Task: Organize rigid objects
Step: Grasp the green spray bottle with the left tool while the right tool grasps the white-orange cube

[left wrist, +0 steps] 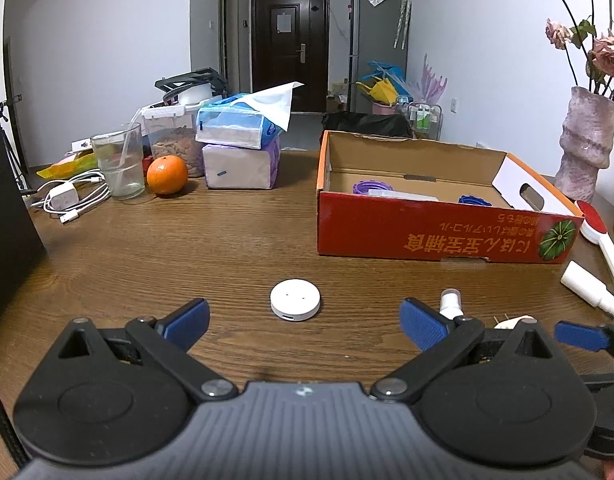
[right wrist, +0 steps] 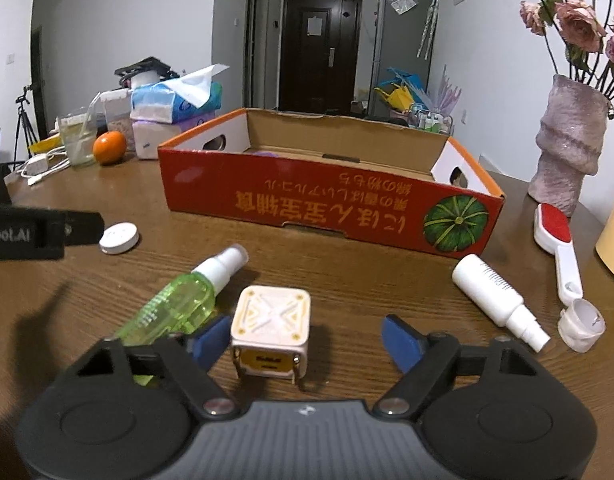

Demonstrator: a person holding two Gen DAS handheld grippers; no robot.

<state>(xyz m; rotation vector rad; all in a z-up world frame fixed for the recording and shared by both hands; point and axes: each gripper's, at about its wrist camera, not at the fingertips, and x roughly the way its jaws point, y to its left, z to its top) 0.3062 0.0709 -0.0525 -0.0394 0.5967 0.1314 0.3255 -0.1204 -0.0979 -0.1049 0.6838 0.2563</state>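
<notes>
**Desk:** What's in front of the left gripper?

**Photographer:** A white round puck, lying flat on the wooden worktop, just ahead of the blue pads and centred between them. The jaws stand wide apart and hold nothing.

**Desk:** And the right gripper?

**Photographer:** Also spread wide, empty. A cream cube-shaped plug adapter sits between its fingers, metal prongs toward the camera. It is close to the left pad, but I cannot tell whether they touch. It is well clear of the right one.

**Desk:** What else is loose on the worktop?

**Photographer:** A green spray bottle lies on its side just left of the adapter, white nozzle pointing away. To the right, a white spray bottle lies on its side with its clear cap off beside it. A red-and-white lint brush lies past that.

**Desk:** And the box?

**Photographer:** An open red cardboard box stands beyond the objects. From the left view, a purple ring and a blue ring show inside, with something white between them.

**Desk:** Background?

**Photographer:** An orange, a drinking glass, tissue packs and a white charger cable at the far left; a pink vase of dried roses at the right.
</notes>
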